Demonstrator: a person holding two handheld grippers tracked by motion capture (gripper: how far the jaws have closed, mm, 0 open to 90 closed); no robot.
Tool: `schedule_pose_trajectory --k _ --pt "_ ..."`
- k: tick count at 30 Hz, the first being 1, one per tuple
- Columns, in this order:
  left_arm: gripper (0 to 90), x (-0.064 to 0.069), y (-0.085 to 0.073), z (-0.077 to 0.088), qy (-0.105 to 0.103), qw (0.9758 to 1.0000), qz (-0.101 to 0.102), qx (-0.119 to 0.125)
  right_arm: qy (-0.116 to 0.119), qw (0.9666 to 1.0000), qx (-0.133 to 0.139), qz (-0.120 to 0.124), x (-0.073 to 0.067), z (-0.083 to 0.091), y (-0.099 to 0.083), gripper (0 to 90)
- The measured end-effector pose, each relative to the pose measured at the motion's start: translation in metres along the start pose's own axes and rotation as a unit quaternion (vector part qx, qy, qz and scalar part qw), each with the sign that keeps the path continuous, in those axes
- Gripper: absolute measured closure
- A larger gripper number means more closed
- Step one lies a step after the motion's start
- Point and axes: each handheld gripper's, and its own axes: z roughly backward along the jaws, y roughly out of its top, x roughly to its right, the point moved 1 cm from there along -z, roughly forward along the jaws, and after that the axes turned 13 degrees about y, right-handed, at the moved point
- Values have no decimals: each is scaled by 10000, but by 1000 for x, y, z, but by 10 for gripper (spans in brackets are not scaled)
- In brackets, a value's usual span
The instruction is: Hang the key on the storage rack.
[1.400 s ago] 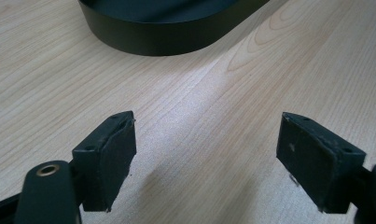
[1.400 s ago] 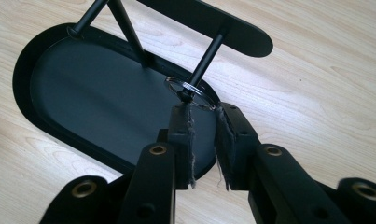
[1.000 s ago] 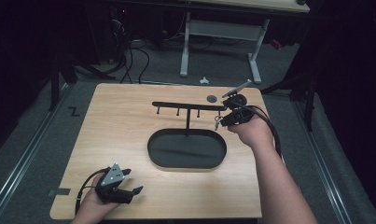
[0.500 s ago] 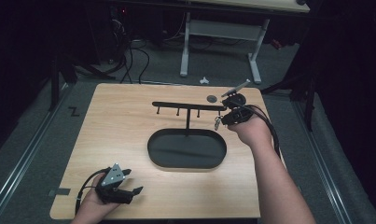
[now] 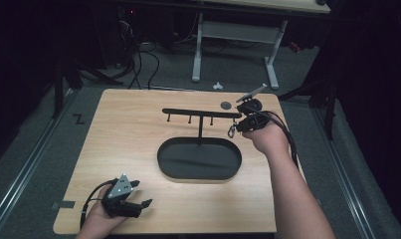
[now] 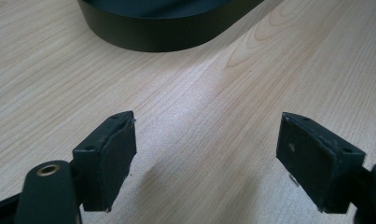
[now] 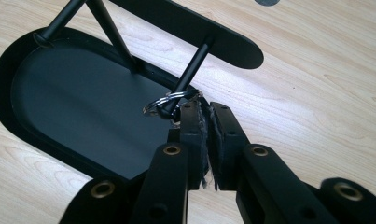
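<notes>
Right tongs [image 7: 205, 109], centre of the right gripper view, have just been closing; jaws now nearly together, pinching a silver key ring [image 7: 169, 100]. The ring loops around the end peg [image 7: 188, 77] of the black rack [image 5: 202, 113], above the oval tray [image 5: 199, 159], at upper centre-right of the wooden surface [image 5: 133, 134] in the high view. Left tongs [image 6: 206, 158] rest wide apart, holding nothing, at lower left of the high view.

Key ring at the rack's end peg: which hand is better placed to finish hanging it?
Right. The right gripper is shut on the key ring right at the peg. The left gripper sits open over bare table, near the tray.
</notes>
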Motion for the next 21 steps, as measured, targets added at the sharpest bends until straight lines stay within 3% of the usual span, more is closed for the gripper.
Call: schedule_pose_trajectory --k 4,13,14,18,21 --pt "205 0 0 0 -8 10000 -12 -10 13 10000 6 -37 -1 2 -3 810" --pt "205 2 0 0 -9 10000 -22 -4 60 9997 213 -126 -6 -2 -25 646" --pt "205 2 0 -1 2 10000 -20 5 63 9995 295 -137 -6 -4 -32 600" --pt "206 3 0 -1 7 10000 -13 0 86 9992 362 -154 -6 -10 -45 533" --pt "206 3 0 -1 -1 10000 -39 -23 135 9988 402 -260 -3 -21 -65 502"
